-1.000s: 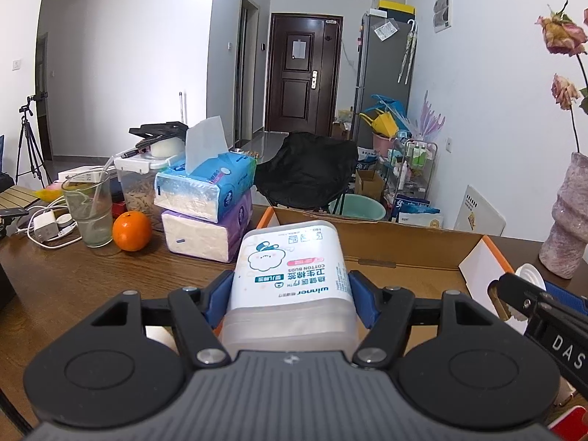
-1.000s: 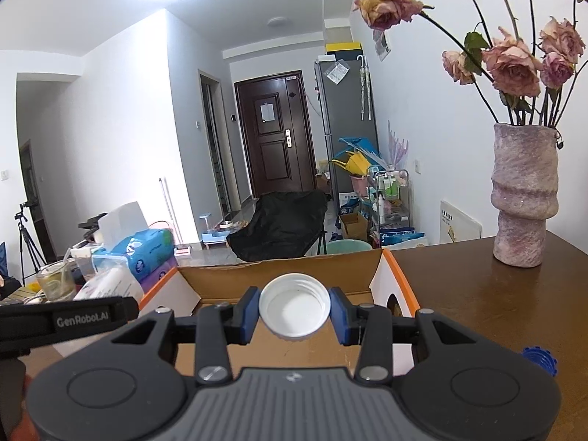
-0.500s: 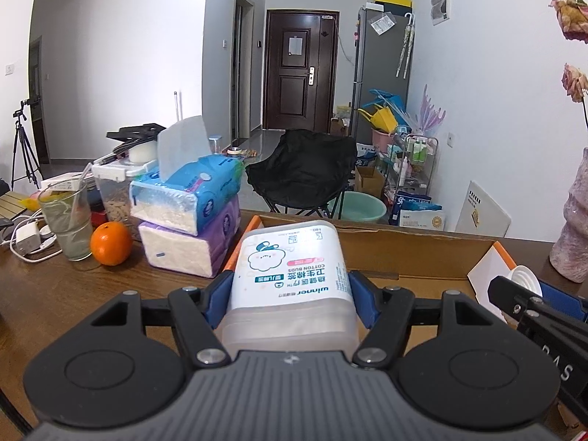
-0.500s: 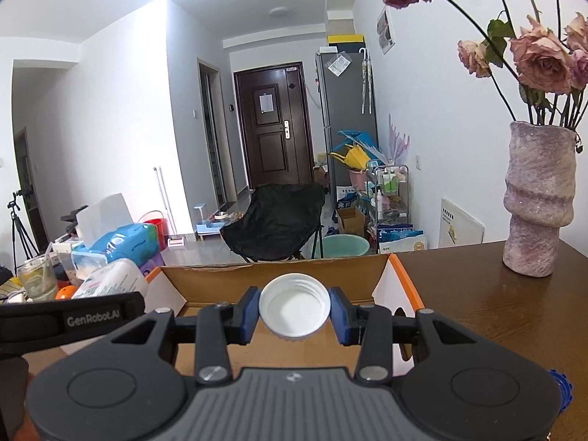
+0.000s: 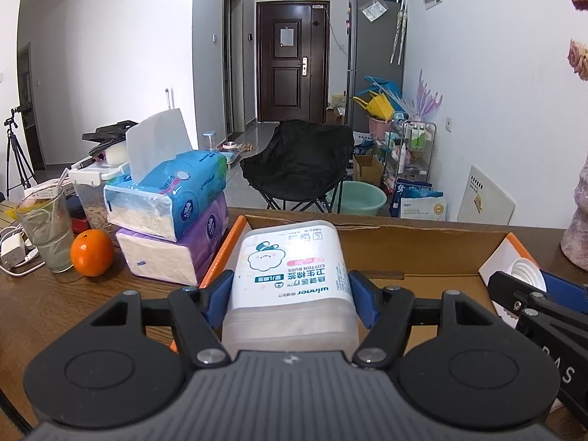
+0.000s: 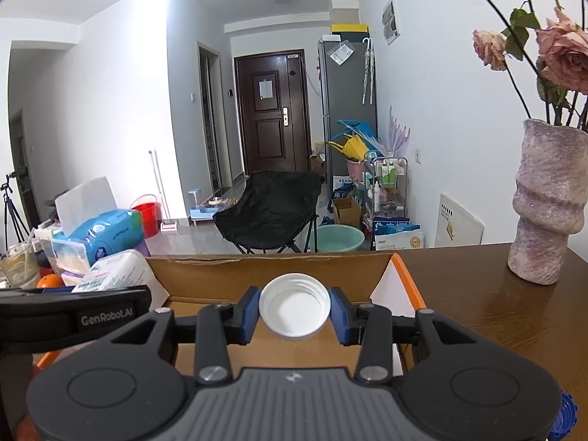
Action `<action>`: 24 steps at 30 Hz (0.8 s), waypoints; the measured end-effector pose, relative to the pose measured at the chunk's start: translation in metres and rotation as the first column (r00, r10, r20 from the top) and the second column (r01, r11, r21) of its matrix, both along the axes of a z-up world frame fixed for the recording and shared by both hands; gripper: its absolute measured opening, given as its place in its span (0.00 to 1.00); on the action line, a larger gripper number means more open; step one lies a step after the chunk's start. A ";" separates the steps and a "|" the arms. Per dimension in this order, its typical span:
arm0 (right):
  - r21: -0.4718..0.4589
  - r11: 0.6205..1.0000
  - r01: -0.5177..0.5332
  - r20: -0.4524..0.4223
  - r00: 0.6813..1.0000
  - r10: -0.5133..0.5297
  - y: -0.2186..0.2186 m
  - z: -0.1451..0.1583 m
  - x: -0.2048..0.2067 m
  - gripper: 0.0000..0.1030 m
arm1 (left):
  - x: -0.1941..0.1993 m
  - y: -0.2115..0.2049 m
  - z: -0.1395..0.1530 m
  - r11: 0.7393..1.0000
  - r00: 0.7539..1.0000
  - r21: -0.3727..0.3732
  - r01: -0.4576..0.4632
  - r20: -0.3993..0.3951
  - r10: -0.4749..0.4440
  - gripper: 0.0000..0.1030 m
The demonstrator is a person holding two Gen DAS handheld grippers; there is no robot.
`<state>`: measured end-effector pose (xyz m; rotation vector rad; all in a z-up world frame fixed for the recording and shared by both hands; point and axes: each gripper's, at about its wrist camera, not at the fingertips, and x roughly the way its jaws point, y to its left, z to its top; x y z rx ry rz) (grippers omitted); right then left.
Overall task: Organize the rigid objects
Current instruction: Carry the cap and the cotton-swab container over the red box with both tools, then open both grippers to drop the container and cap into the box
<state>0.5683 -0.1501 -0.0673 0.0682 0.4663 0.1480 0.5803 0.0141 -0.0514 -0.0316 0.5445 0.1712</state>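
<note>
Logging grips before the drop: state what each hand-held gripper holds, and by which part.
Left hand-held gripper: cotton buds box, clamped across its sides. Right hand-held gripper: white cap, pinched across its rim.

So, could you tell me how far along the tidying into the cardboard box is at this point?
Nothing visibly packed yet: the cardboard box shows only bare floor where I can see it. In hand: the left gripper clamps the cotton buds box, and the right gripper clamps a white cap, both over the box. Left: releasing both, then perhaps the blue cap on the table.
</note>
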 end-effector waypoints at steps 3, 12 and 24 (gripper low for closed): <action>-0.012 1.000 -0.001 -0.009 1.000 0.001 0.002 -0.002 0.004 0.38 | 0.005 0.000 -0.004 1.000 1.000 0.014 -0.013 -0.017 0.014 0.66; -0.011 1.000 0.010 -0.042 0.999 -0.011 -0.007 -0.003 0.009 0.79 | 0.005 0.010 -0.002 1.000 1.000 0.014 -0.014 -0.015 0.014 0.95; 0.013 0.999 0.030 -0.031 0.999 -0.029 -0.015 0.000 0.008 1.00 | 0.001 0.017 0.005 0.999 0.999 -0.006 -0.043 0.001 0.043 1.00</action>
